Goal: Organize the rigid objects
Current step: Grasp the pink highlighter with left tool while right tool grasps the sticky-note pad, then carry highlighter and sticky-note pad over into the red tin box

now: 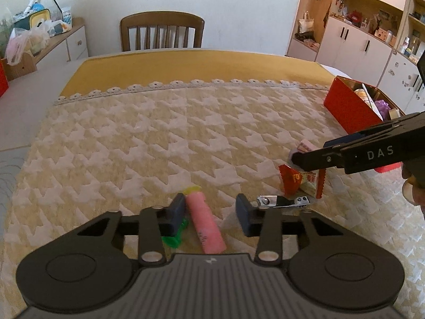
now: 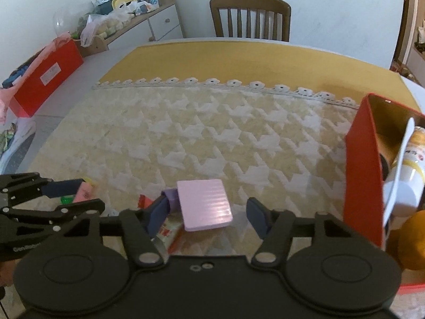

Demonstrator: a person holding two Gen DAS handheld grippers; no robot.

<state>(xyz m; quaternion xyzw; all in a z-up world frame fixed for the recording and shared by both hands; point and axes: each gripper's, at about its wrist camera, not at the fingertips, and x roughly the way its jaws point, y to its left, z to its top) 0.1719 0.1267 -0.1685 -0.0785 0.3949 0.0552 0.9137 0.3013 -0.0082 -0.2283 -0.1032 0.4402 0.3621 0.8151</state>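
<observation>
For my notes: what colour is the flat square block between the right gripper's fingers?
Pale lilac-pink block; right wrist view.

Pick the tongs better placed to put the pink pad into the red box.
Right. The right tongs stand open around the pink pad, with the red box beside them; the left tongs straddle the pink tube.

One chair (image 1: pixel 162 30), one red tin (image 1: pixel 350 109), one nail clipper (image 1: pixel 283 201), one pink block (image 2: pixel 204 204).

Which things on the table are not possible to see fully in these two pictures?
- Green toy: left wrist view, mostly behind the left tongs.
- Snack packet: left wrist view, its print crossed by the right tongs; right wrist view, under the pink box.
- Red box: right wrist view, contents cut off by the edge.
</observation>
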